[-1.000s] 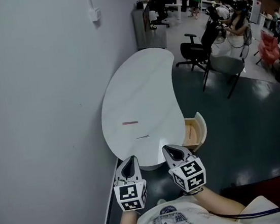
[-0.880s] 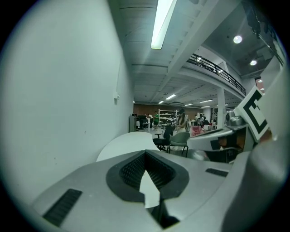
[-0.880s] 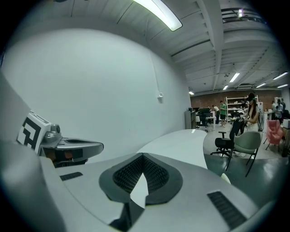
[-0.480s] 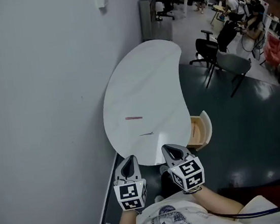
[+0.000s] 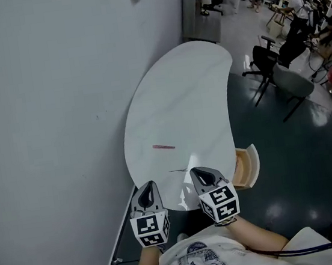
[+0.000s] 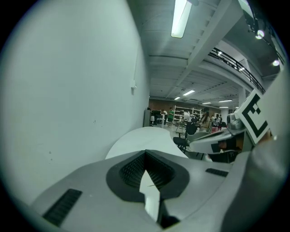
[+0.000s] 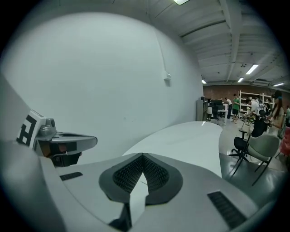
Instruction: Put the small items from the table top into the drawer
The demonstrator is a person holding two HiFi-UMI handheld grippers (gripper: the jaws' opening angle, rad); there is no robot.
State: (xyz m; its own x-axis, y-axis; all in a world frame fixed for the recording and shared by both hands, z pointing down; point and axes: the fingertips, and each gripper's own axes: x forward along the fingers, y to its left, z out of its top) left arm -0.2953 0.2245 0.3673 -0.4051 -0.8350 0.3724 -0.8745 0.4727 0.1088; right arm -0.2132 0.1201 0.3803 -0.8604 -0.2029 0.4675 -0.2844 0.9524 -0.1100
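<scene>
Left claw: I'm holding the left claw (image 5: 148,192) closed and empty, with its tips meeting. It's hanging over the near edge of the table (image 5: 179,91).
Right claw: the right claw (image 5: 200,177) is also fully closed with nothing between the jaws. It's sitting level with the left claw and just to its right.
Change: over the last second I'm closing in on the table. The near edge is now sliding under both claws, where before they hung short of it. Neither jaw is moving, and nothing on the table is shifting.
Red stick: the red stick (image 5: 164,147) is lying flat mid-table, on the side toward the wall (image 5: 42,115) at left, well beyond the claws.
Dark sliver: the dark sliver (image 5: 177,171) is nearer, just beyond the claw tips and between them. It's too thin for me to identify.
Drawer: the drawer (image 5: 247,166) is standing open at the table's near right edge, just right of the right claw. I can't make out its contents.
Meaning: I'm judging this as the approach only, with no pick started. The sliver is coming into reach first. Either claw needs opening before it goes down, and something that thin and flat on a smooth top is probably going to be awkward to pinch.
</scene>
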